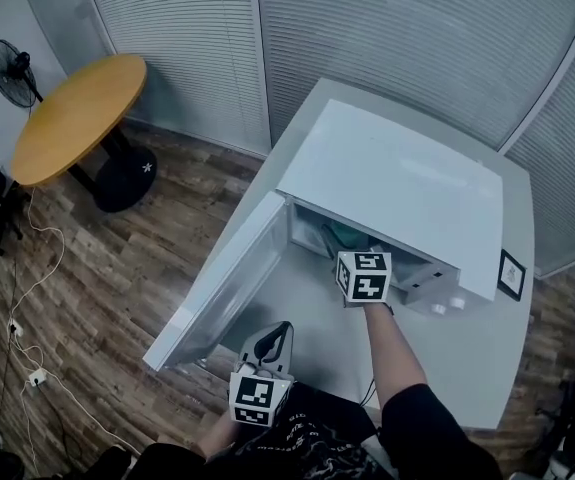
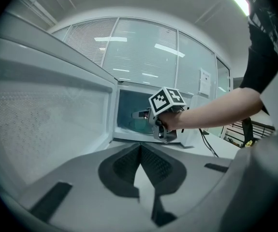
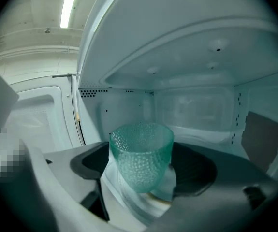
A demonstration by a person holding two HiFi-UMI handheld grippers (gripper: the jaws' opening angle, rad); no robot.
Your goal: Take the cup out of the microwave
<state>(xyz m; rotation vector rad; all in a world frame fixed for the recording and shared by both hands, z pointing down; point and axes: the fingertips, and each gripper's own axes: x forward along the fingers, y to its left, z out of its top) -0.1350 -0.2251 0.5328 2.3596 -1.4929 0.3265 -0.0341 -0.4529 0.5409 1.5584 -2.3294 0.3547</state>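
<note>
A: Right, where's the cup point(image 3: 141, 151)?

B: Inside the microwave point(image 1: 397, 183), upright, dead centre of the right gripper view. It's a dimpled green glass with the cavity's back wall behind it.

A: And the right gripper point(image 3: 141, 170)?

B: Reaching in through the open front. Its jaws stand a cup's width apart, one dark pad against the glass at 9 o'clock, the other at 3 o'clock. Both pads meet the cup's sides, so it has hold.

A: Is the cup's foot on the oven floor or off it?

B: Can't tell from here. A pale glassy patch shows just under it at 6 o'clock.

A: The door point(image 1: 227, 283)?

B: Wide open, swung out toward 8 o'clock in the head view. Its perforated panel fills the 9 o'clock side of the left gripper view.

A: Now the left gripper point(image 2: 139, 149)?

B: Low at 6 o'clock in the head view, near the door's free corner. Jaws closed tip to tip, nothing between them. It looks toward the cavity, where the hand point(image 2: 170, 121) on the other gripper shows just right of centre.

A: Surroundings?

B: The microwave sits on a white table point(image 1: 487, 358). A round wooden table point(image 1: 77, 116) stands at 10 o'clock, with a fan point(image 1: 9, 68) just beyond it
</note>
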